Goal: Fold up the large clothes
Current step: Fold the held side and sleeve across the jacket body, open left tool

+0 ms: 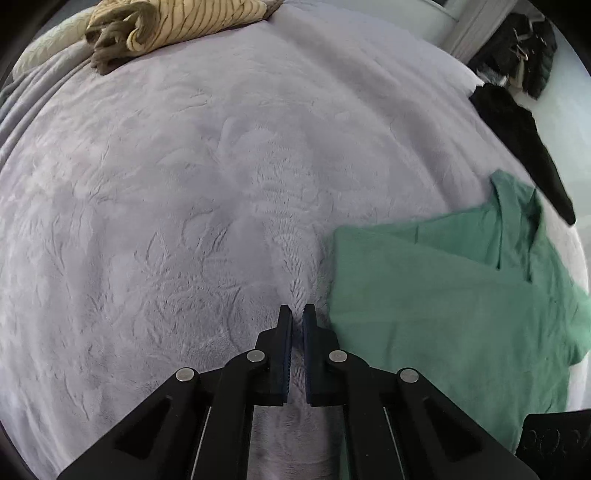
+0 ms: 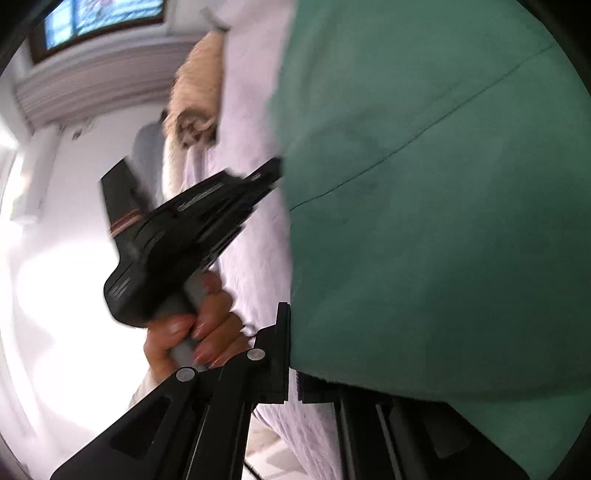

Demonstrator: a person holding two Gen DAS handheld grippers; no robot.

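Hovering over lilac blanket (image 1: 166, 192), left gripper (image 1: 297, 314) closed, nothing between jaws. Right gripper (image 2: 293, 314) clamped shut on edge of green shirt (image 2: 443, 221).

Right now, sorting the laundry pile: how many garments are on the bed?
3: green shirt at the right, black garment beyond it at the bed's edge, striped tan bundle at the far end. Others may be hidden.

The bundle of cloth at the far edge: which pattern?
Cream with thin dark stripes; left wrist view.
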